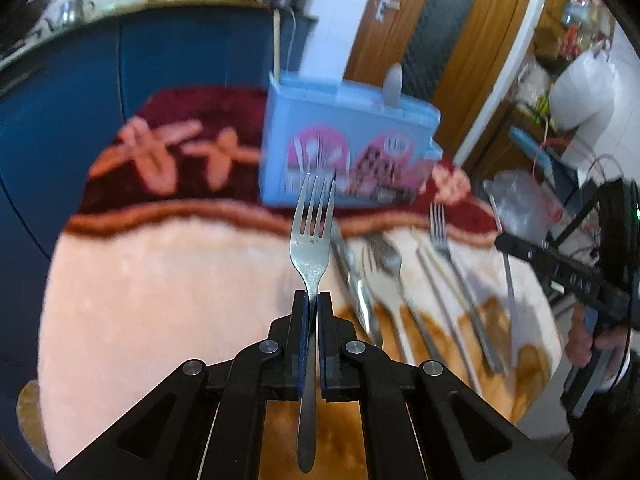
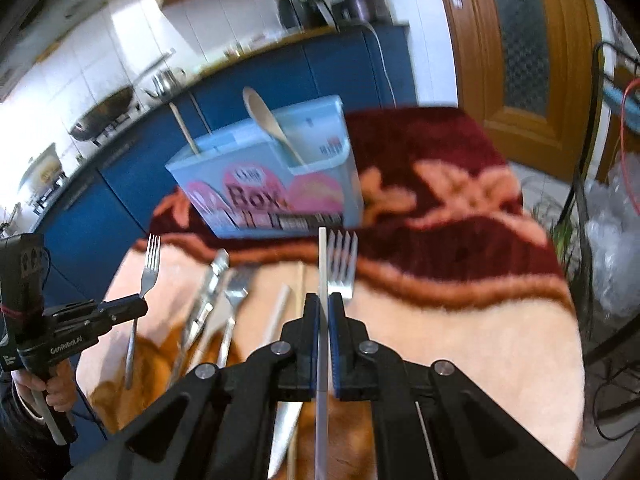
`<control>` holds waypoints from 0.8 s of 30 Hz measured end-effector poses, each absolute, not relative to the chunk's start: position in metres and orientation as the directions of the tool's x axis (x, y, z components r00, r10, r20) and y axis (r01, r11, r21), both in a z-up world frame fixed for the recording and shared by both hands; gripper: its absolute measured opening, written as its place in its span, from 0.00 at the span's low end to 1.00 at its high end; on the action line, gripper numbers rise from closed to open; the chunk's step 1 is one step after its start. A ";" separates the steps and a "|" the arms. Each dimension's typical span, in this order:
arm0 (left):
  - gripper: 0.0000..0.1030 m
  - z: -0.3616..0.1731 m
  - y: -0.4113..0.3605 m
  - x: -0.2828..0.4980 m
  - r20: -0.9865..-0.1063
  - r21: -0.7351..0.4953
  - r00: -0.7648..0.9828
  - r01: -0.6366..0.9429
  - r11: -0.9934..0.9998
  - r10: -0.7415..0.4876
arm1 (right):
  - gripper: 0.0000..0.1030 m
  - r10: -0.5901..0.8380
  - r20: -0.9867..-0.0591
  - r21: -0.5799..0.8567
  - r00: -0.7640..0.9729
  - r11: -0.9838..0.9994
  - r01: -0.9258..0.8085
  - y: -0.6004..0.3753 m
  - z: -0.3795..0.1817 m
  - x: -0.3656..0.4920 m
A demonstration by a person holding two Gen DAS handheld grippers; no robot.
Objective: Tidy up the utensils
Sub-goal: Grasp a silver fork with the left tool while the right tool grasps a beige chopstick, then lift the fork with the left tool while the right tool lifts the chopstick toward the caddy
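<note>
Both pairs of jaws were pressed tight on cutlery: the left gripper pinched a fork by its neck, tines toward the blue holder box, while the right gripper pinched a pale chopstick, edge-on, lifted in front of that box. A wooden spoon and thin sticks already stood in it. Between box and grippers another fork, a knife and more pieces lay on the blanket, so sorting looked barely begun, most items still waiting
</note>
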State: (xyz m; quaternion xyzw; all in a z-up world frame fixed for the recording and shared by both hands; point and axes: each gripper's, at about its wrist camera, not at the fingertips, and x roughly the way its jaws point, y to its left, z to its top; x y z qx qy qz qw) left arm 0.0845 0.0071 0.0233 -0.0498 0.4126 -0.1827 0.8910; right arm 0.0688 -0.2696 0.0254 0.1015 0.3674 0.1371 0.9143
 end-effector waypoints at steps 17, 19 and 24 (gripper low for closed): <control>0.04 0.107 0.001 0.120 -0.449 -0.270 0.803 0.297 0.916 -0.392 | 0.06 0.249 -0.455 0.218 0.855 0.962 -0.164 -0.264 0.064 0.055; 0.04 0.116 -0.002 0.127 -0.416 -0.258 0.828 0.290 0.922 -0.377 | 0.06 0.246 -0.448 0.220 0.860 0.962 -0.161 -0.265 0.065 0.057; 0.04 0.135 -0.003 0.147 -0.317 -0.266 0.892 0.243 0.933 -0.323 | 0.06 0.241 -0.427 0.238 0.872 0.960 -0.149 -0.269 0.067 0.063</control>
